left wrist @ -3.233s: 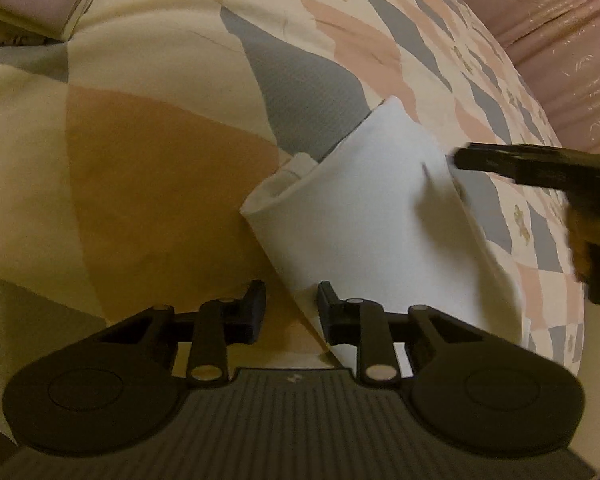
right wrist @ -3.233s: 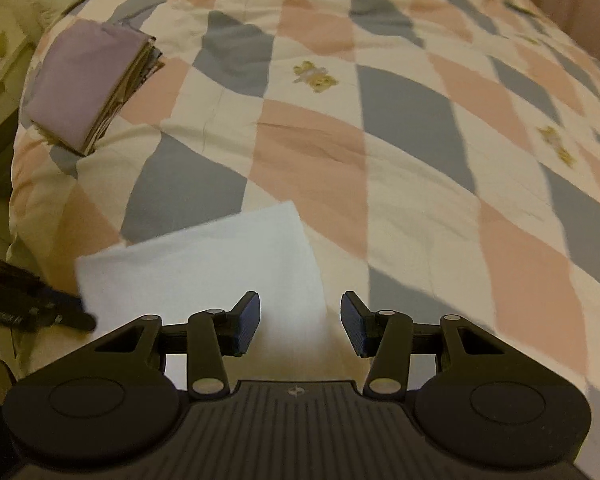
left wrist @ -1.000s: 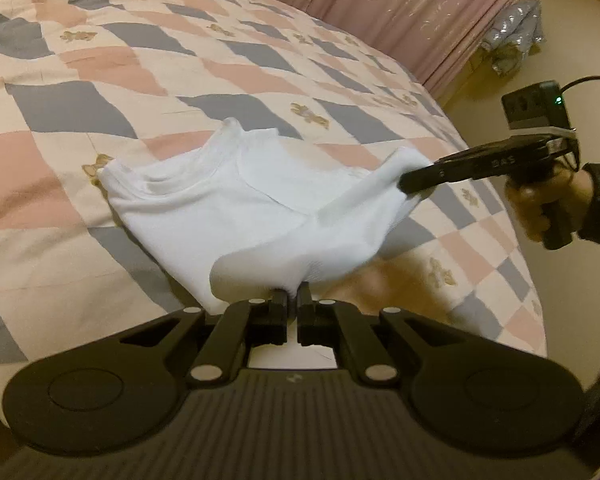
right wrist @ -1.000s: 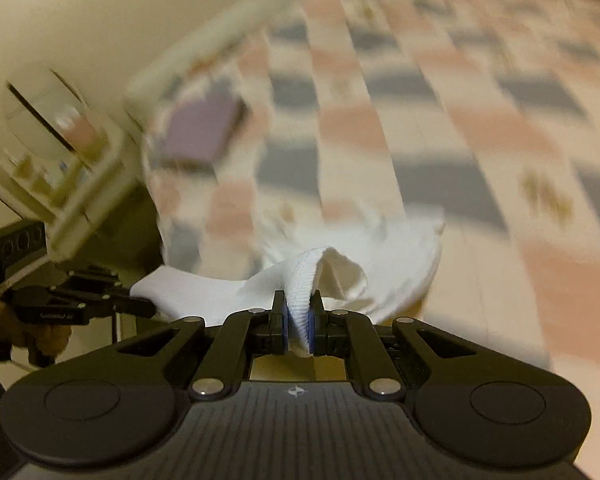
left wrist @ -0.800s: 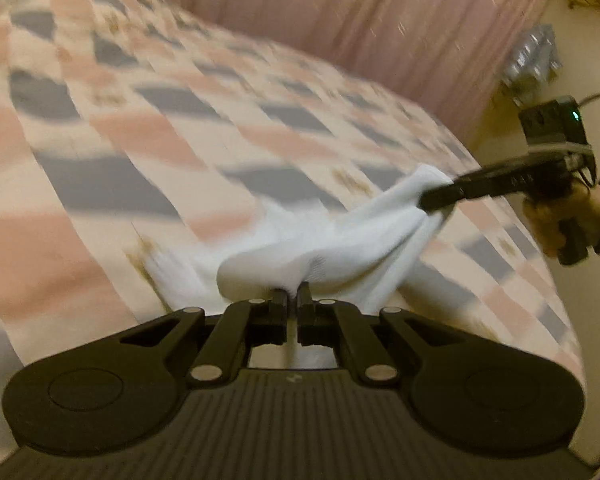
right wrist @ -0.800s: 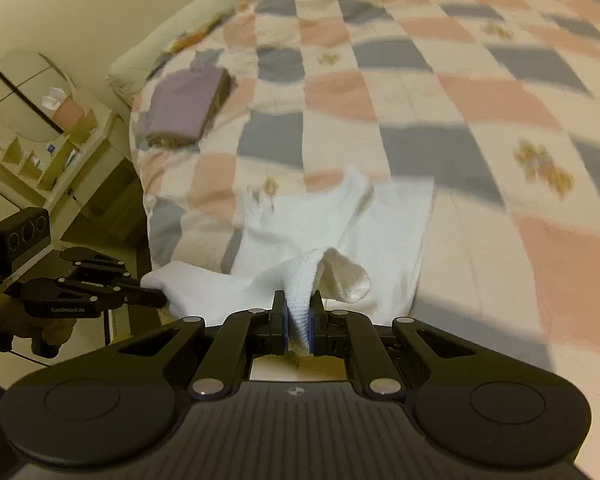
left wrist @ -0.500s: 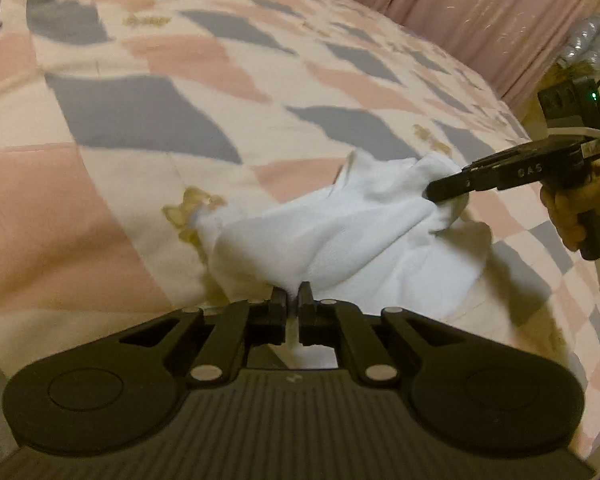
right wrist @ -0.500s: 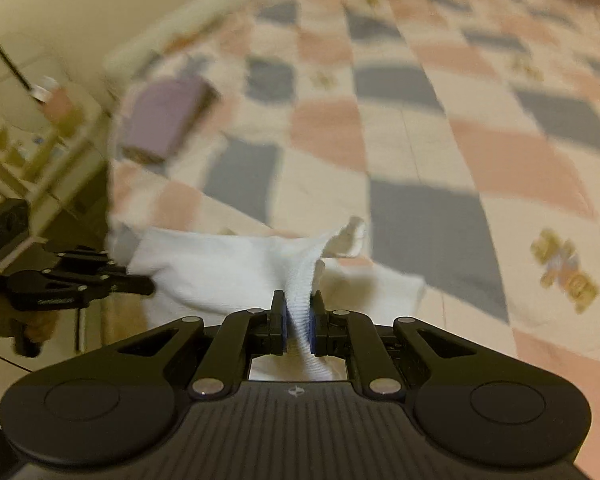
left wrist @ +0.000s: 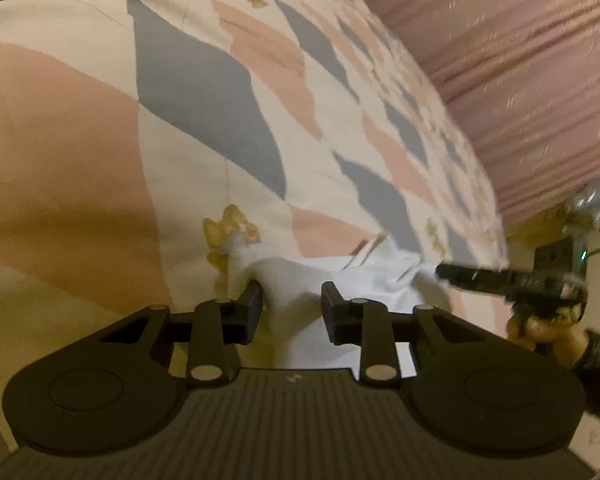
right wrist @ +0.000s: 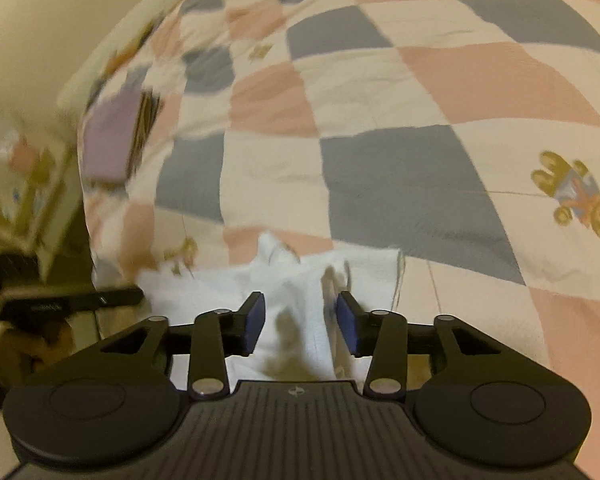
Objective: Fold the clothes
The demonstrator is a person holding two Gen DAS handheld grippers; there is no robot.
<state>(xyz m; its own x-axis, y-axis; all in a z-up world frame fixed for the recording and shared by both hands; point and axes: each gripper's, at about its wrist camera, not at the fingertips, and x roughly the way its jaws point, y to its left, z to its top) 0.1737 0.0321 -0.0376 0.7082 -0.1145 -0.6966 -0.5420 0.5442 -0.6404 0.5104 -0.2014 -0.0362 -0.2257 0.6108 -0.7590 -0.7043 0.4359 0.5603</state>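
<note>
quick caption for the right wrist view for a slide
Right tongs open over a white T-shirt lying crumpled on a checked teddy-bear quilt, left tongs at its far edge.

Checkered bed quilt [right wrist: 380,80] under white garment [right wrist: 300,280], folded stack [right wrist: 112,140]

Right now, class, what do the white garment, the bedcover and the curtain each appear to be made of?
White garment: soft, matte knit, probably cotton; it slumps in loose folds with a faint ribbed weave. Bedcover: quilted woven fabric, matte; stitched seams join puffy pink, grey and cream patches printed with bears. Curtain: thin pink cloth in vertical pleats, slightly shiny flecks; the fibre is unclear.
</note>
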